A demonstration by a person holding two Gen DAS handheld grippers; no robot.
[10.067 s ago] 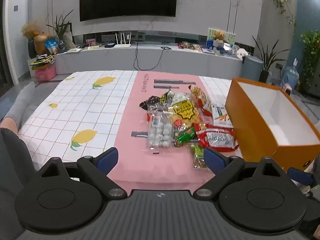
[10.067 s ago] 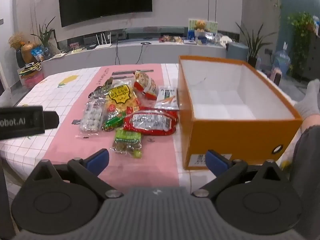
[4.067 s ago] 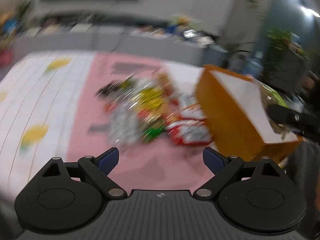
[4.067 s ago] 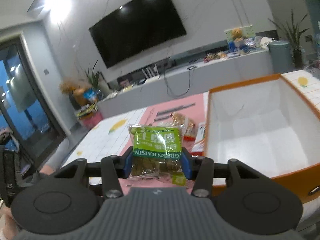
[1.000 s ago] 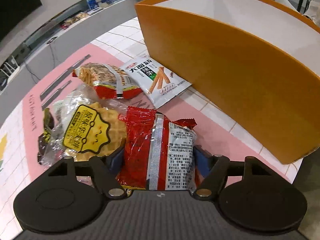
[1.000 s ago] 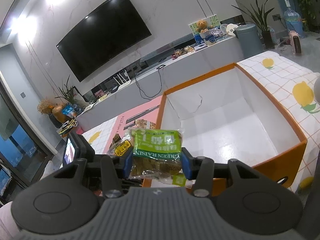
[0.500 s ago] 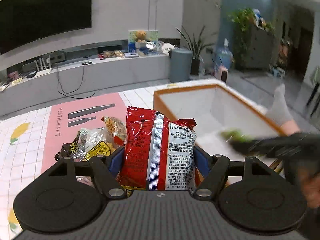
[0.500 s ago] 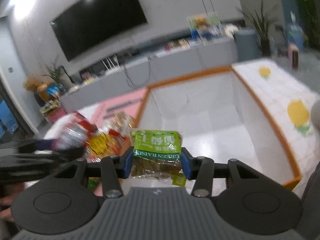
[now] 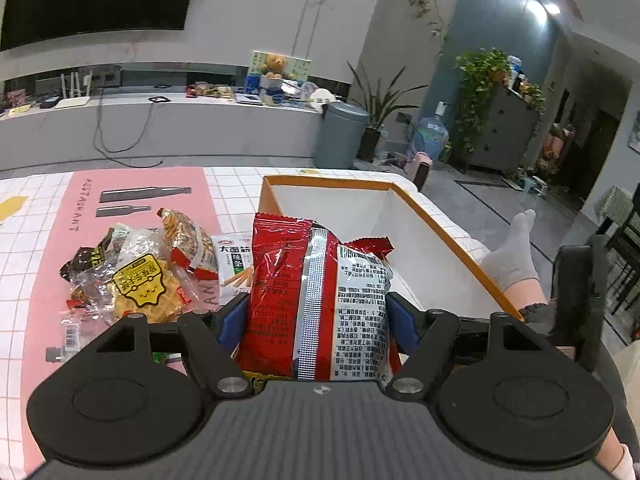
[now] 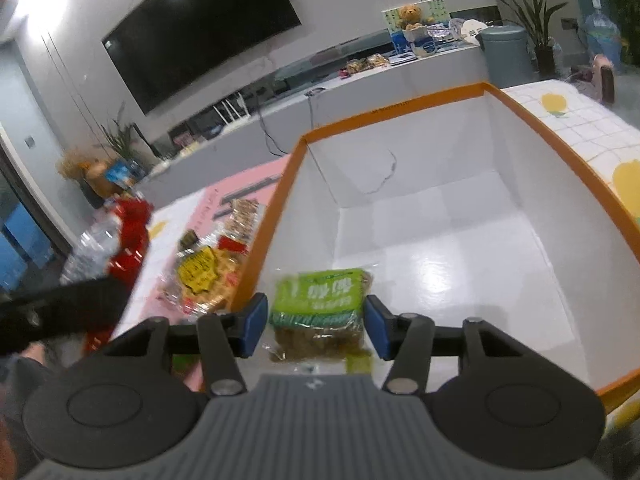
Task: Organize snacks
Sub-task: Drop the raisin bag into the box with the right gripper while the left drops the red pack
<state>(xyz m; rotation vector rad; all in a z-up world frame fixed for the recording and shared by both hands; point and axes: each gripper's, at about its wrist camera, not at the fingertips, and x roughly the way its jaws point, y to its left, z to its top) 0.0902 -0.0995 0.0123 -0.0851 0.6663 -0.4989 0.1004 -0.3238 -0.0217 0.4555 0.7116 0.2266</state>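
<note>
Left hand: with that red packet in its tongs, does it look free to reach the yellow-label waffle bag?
Probably not yet. The left tongs are clamped on the red packet, so nothing else fits between them. The waffle bag itself lies uncovered on the pink mat.

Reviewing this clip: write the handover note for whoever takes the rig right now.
Left tool: shut on the red packet, held up near the orange box.
Right tool: jaws have just been opening; the green raisin bag sits loose between them, over the box floor by the near wall.
Done: the green bag is being let go into the box; nothing else lies inside.
Left: put the red packet in, then the snack pile on the pink mat.
</note>
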